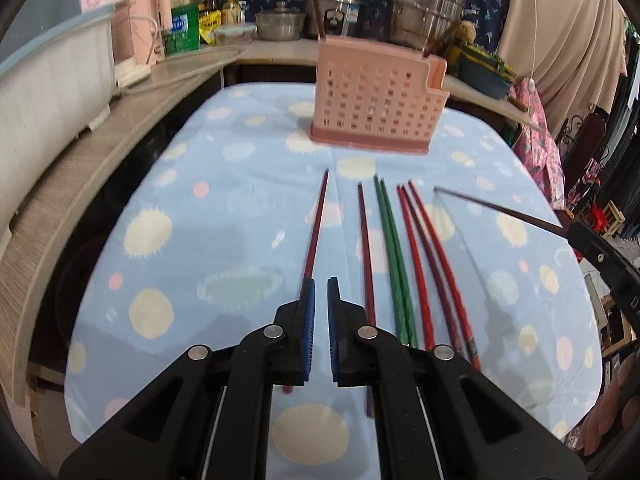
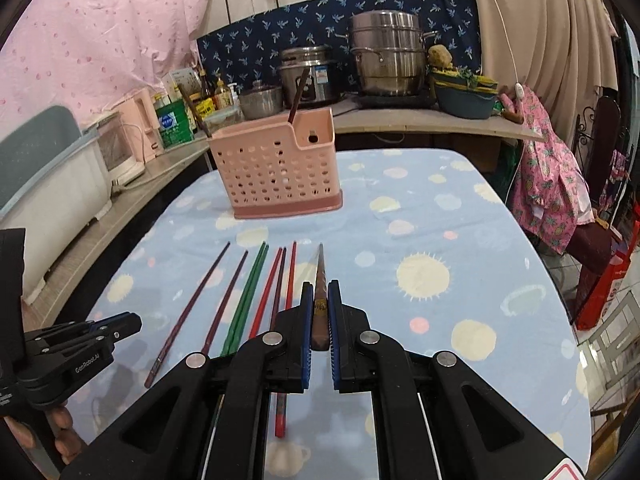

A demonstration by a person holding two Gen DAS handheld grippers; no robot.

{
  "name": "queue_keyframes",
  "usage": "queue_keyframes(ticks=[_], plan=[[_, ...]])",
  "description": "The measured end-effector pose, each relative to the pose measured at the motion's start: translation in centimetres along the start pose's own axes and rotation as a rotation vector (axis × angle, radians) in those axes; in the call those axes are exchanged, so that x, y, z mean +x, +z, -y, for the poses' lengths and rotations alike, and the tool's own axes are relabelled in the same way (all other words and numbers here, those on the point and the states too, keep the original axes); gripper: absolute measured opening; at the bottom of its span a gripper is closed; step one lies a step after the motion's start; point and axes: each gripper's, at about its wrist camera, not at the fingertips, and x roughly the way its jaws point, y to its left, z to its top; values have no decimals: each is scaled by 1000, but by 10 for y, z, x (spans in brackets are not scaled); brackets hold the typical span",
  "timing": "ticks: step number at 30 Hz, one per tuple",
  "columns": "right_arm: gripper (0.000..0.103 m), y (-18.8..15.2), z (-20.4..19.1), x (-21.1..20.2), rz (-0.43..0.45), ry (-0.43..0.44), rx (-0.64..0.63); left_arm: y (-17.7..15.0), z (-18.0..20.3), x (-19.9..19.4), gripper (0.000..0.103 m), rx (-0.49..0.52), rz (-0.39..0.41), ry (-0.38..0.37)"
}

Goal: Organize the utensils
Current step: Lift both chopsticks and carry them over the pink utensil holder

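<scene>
Chopsticks [image 2: 256, 292] lie side by side on the dotted blue tablecloth [image 2: 440, 320], short of the pink utensil holder [image 2: 276, 168]. Right gripper [image 2: 320, 300] pinches a brown chopstick [image 2: 320, 276]; left gripper [image 1: 320, 300] is clamped on a dark red chopstick [image 1: 316, 228].

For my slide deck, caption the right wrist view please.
Right gripper clamps a dark chopstick above the remaining chopsticks, facing the pink utensil holder.
</scene>
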Motion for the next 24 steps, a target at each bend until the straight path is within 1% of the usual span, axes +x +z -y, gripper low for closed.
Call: queue_keyframes(ticks=[4, 7, 11, 13, 15, 16, 18, 22, 24], plan=[[7, 29, 4, -8, 67, 2, 18, 24, -1, -15, 6, -1, 66, -1], [7, 36, 6, -14, 94, 1, 25, 32, -6, -22, 6, -8, 93, 0], [7, 37, 6, -16, 97, 1, 28, 31, -18, -24, 6, -29, 91, 0], [7, 35, 7, -17, 95, 3, 35, 24, -23, -19, 8, -35, 59, -11], [7, 33, 7, -19, 93, 7, 40, 11, -26, -12, 22, -32, 26, -12], [7, 31, 7, -20, 92, 8, 42, 3, -27, -7, 37, -30, 11, -9], [7, 28, 5, -22, 92, 8, 39, -13, -29, 3, 49, -25, -21, -15], [7, 25, 1, -25, 92, 6, 34, -40, -25, 32, 50, 4, -106, -7], [7, 24, 1, -26, 93, 5, 34, -48, -27, 42, 50, -1, -127, -1]])
